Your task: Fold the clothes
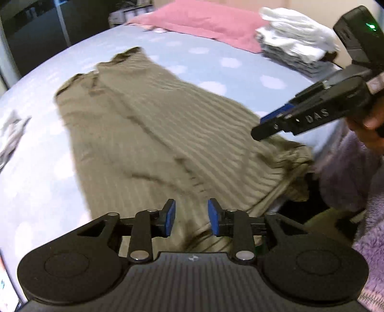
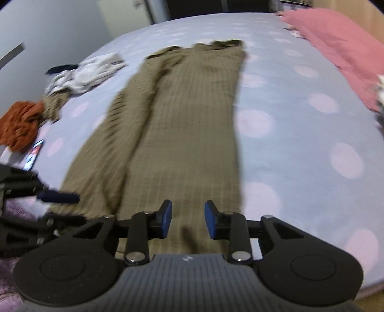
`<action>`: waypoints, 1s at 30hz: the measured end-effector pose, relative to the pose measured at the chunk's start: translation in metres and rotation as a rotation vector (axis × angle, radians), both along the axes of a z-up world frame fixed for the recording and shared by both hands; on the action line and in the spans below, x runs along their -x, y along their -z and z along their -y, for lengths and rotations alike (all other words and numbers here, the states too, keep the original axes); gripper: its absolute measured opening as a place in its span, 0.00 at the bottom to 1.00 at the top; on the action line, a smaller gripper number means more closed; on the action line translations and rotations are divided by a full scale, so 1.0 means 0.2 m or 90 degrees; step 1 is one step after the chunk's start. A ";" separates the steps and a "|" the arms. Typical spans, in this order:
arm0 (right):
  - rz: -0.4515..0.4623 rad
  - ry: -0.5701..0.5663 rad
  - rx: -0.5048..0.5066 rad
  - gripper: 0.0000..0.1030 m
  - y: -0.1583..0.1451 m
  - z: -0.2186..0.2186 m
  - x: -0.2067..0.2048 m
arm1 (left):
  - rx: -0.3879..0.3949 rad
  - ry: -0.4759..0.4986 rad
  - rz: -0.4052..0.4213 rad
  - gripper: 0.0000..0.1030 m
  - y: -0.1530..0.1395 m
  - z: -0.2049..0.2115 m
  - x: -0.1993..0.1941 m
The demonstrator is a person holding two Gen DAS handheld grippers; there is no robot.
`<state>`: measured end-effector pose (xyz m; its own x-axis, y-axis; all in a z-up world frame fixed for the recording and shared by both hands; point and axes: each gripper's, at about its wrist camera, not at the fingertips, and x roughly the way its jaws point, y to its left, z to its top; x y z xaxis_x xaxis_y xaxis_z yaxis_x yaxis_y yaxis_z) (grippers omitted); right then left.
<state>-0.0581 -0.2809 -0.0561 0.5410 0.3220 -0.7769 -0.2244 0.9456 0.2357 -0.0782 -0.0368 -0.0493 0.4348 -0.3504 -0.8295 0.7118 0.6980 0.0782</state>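
An olive ribbed garment [image 1: 148, 134] lies stretched lengthwise on the bed, folded along its length; it also shows in the right wrist view [image 2: 182, 134]. Its near end hangs over the bed's edge. My left gripper [image 1: 191, 217] is open and empty above the garment's near end. My right gripper [image 2: 188, 219] is open and empty over the near end too. The right gripper also shows in the left wrist view [image 1: 266, 130], hovering above the garment's right edge. The left gripper's fingers [image 2: 60, 197] show at the garment's left edge in the right wrist view.
The bed has a light blue sheet with pale spots [image 2: 300, 134]. A pink pillow [image 1: 204, 21] and a stack of folded white and grey clothes [image 1: 295, 40] lie at the far side. Grey and rust-orange clothes [image 2: 19, 124] and a phone [image 2: 34, 153] lie to the left.
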 end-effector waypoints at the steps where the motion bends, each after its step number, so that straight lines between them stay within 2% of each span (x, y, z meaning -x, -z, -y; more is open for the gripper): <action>1: 0.000 -0.014 -0.011 0.32 0.00 -0.03 -0.01 | -0.005 -0.004 0.005 0.44 0.00 -0.03 0.00; 6: -0.011 -0.075 -0.057 0.32 0.01 -0.21 -0.06 | -0.047 -0.023 0.026 0.46 0.02 -0.13 0.03; 9: -0.040 -0.103 -0.076 0.33 0.06 -0.30 -0.10 | -0.073 -0.037 0.025 0.47 0.06 -0.20 0.04; 15: -0.114 -0.122 -0.083 0.34 0.21 -0.44 -0.19 | -0.090 -0.067 0.004 0.48 0.13 -0.28 0.03; 17: -0.133 -0.112 -0.081 0.34 0.27 -0.46 -0.21 | -0.082 -0.082 -0.005 0.40 0.13 -0.31 0.02; 18: -0.140 -0.107 -0.088 0.34 0.28 -0.47 -0.22 | -0.071 -0.091 -0.014 0.24 0.13 -0.32 0.01; 19: -0.142 -0.103 -0.098 0.28 0.29 -0.47 -0.23 | -0.057 -0.100 -0.024 0.13 0.13 -0.33 -0.01; 20: -0.142 -0.101 -0.107 0.18 0.29 -0.47 -0.23 | -0.044 -0.109 -0.035 0.09 0.13 -0.35 -0.02; 21: -0.138 -0.102 -0.113 0.03 0.29 -0.47 -0.22 | -0.038 -0.111 -0.033 0.04 0.11 -0.35 -0.02; 25: -0.100 -0.099 -0.120 0.02 0.18 -0.43 -0.18 | -0.034 -0.086 -0.014 0.01 0.05 -0.33 0.02; 28: -0.088 -0.084 -0.124 0.02 0.11 -0.37 -0.13 | -0.038 -0.059 -0.032 0.00 0.04 -0.30 0.04; 30: -0.100 -0.078 -0.117 0.02 0.11 -0.34 -0.11 | -0.058 -0.048 -0.048 0.00 0.06 -0.28 0.05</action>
